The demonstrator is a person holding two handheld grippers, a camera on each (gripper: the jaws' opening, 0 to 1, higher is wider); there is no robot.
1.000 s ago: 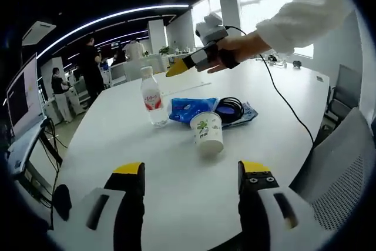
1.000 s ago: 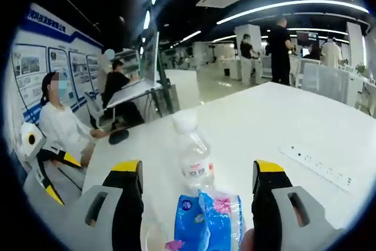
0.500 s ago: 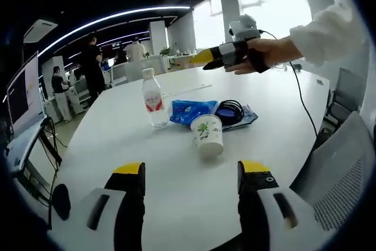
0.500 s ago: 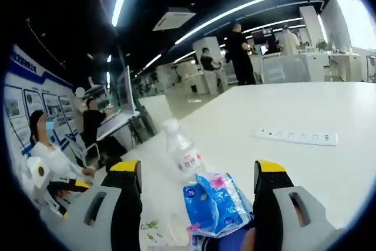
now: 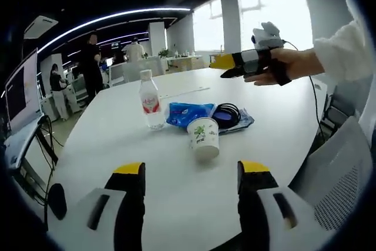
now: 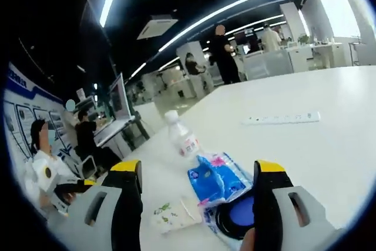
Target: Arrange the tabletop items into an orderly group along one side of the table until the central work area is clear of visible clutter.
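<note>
Left gripper view, read left to right: a water bottle (image 5: 151,105) stands upright on the white worktop (image 5: 282,121); just right of it lies a blue packet (image 5: 188,111), then a paper cup (image 5: 204,137) standing nearest the camera, then a dark coiled cable (image 5: 227,113) resting on a second flat packet. The four form one loose cluster in the central area, well ahead of the left gripper (image 5: 188,187), whose fingers are spread wide with nothing between them. The right gripper (image 5: 230,62) is held in a hand above and beyond the cluster's right side; its yellow fingertips look close together from this angle, but their true gap cannot be read here

Right gripper view, read left to right: the cup (image 6: 170,214) appears lying toward the lower left, the bottle (image 6: 181,140) behind it, the blue packet (image 6: 216,179) at centre, and a blue disc inside the cable coil (image 6: 238,213) low between the right gripper's (image 6: 194,187) own fingers, which stand apart and empty. A power strip (image 6: 282,119) lies well beyond

Judgement: the cluster lies directly below and ahead of the right gripper, so that hand looks the nearer one for a first pick; the cup faces the left gripper most closely
</note>
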